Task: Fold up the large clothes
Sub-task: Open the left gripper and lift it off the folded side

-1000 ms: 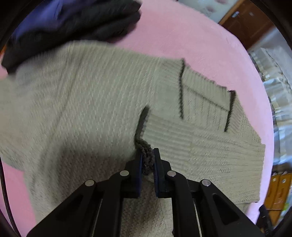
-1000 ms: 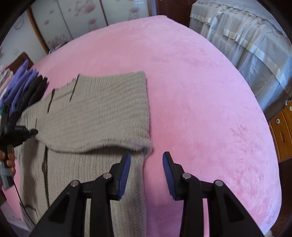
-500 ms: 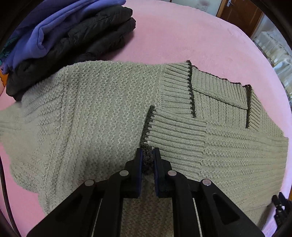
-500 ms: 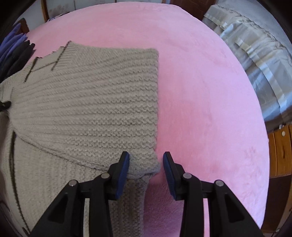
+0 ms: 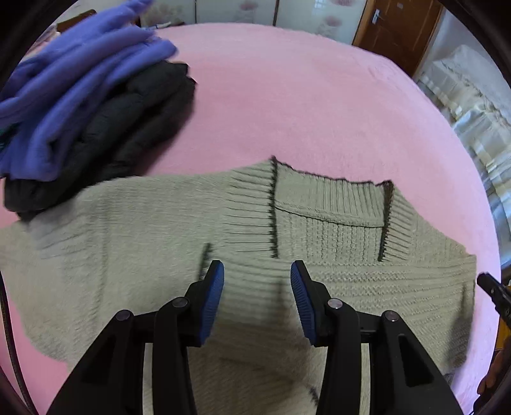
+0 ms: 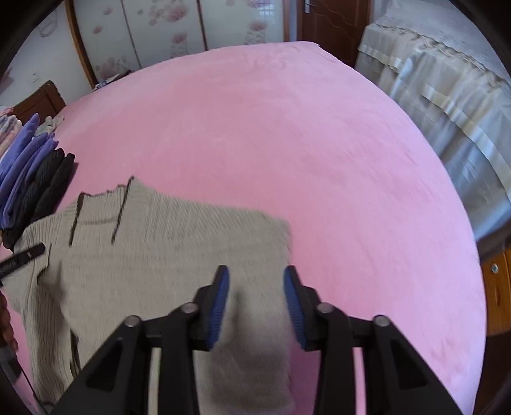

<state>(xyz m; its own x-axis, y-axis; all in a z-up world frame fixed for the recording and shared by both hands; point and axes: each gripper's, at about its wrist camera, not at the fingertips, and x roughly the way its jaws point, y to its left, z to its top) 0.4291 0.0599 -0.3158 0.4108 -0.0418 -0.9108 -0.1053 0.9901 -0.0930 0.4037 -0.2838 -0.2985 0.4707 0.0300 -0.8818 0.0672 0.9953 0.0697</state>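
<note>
A beige knit sweater (image 5: 127,223) with dark trim lies on the pink bed (image 5: 287,95), its sleeves folded across the body under the collar (image 5: 329,204). My left gripper (image 5: 257,274) hovers just above the folded sleeve cuff, its jaws opening, with nothing between the pads. In the right wrist view the sweater (image 6: 159,255) has a folded right side. My right gripper (image 6: 255,281) is closing over that edge, with fabric between the jaws and the pads not clearly pressing on it. The left gripper's tip (image 6: 22,258) shows at the left.
A stack of folded clothes (image 5: 80,111), purple on black, sits on the bed beside the sweater's left shoulder and also shows as the stack (image 6: 28,178). Bare pink blanket (image 6: 287,143) stretches beyond. Grey-covered furniture (image 6: 447,111) stands to the right, with a wooden door (image 5: 392,28) behind.
My left gripper has let go of the dark-trimmed cuff, opened and lifted a little. My right gripper has moved from the bare bed onto the sweater's folded right edge and narrowed.
</note>
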